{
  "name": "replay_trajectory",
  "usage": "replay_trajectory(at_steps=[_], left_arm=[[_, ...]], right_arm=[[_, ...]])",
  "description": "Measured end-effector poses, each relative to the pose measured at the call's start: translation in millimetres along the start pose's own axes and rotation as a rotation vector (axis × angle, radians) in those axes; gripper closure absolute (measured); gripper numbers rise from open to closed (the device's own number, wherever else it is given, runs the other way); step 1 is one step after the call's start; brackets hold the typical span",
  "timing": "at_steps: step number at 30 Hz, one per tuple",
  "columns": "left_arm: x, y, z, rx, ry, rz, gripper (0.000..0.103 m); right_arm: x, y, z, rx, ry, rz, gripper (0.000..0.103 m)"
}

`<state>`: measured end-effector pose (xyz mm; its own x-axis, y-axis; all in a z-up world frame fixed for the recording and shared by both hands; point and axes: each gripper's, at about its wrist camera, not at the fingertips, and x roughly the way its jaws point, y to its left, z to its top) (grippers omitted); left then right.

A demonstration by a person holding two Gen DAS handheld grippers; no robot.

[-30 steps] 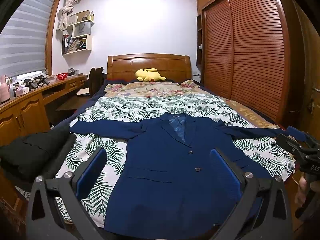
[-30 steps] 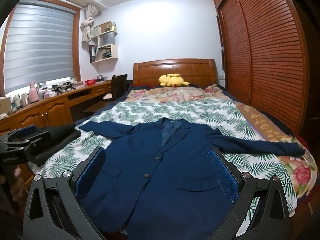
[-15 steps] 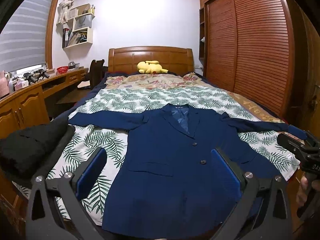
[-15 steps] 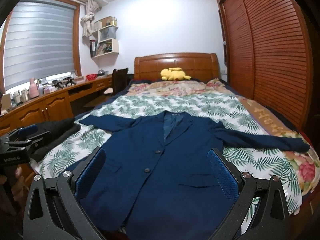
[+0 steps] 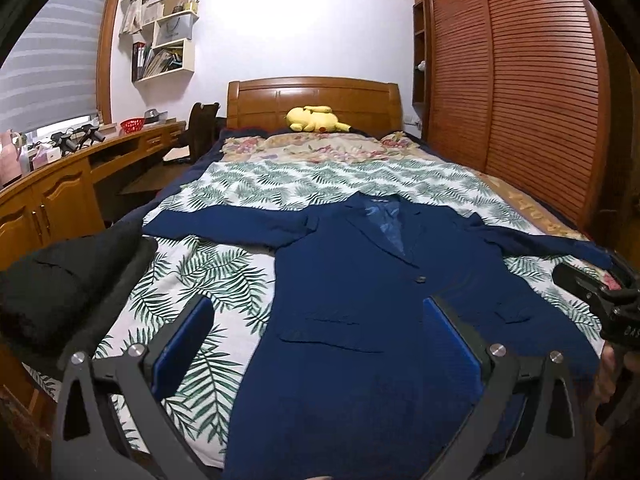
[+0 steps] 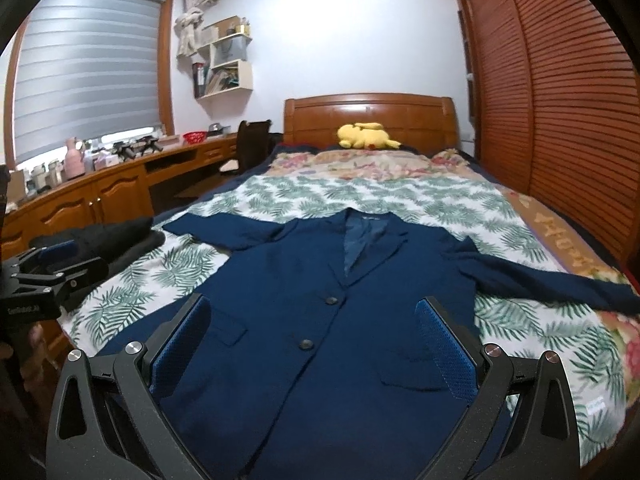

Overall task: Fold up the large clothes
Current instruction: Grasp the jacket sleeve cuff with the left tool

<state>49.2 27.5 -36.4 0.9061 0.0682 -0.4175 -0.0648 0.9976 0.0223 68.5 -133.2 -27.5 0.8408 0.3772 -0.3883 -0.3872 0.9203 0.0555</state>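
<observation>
The blazer (image 5: 360, 320) lies flat and face up on the bed (image 6: 420, 200), sleeves spread, its hem under both grippers. The left gripper (image 5: 316, 336) and right gripper (image 6: 312, 340) hover with fingers apart, holding nothing. Pinching only the top layer could drag the front panel askew; the smooth cloth may slip. A black bundle (image 5: 60, 280) left of the fingers crowds that sleeve.

Navy jacket (image 6: 320, 320) with lighter blue lining, dark buttons. Bedspread (image 6: 400, 200) white with green fern leaves; floral quilt (image 6: 360, 162) beyond it. Yellow plush (image 6: 366, 136) at the far end. Black garment (image 5: 60, 280) near left. Blue pads (image 5: 450, 340) on black fingers.
</observation>
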Motion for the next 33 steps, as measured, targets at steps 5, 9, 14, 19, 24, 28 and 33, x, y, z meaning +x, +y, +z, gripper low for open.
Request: replay_trajectory(at_steps=[5,9,14,19,24,28,33], left_arm=[[12,19,1,0.057,0.047,0.051,0.000],[22,33,-2,0.071,0.117,0.052,0.000],[50,50,-16,0.043,0.218,0.057,0.000],[73,75,-19,-0.003,0.255,0.055,0.000],[101,88,-4,0.027,0.294,0.043,0.000],[125,98,14,0.046,0.307,0.019,0.000],[169,106,34,0.051,0.343,-0.026,0.000]], right_arm=[[32,11,11,-0.042,-0.002,0.031,0.000],[57,20,17,-0.068,-0.007,0.056,0.000],[89,28,19,-0.065,0.006,0.097,0.000],[128,34,19,-0.065,0.042,0.128,0.000],[166,37,23,-0.072,0.075,0.155,0.000],[199,35,25,-0.077,0.099,0.166,0.000],[243,32,10,-0.104,0.182,0.182,0.000]])
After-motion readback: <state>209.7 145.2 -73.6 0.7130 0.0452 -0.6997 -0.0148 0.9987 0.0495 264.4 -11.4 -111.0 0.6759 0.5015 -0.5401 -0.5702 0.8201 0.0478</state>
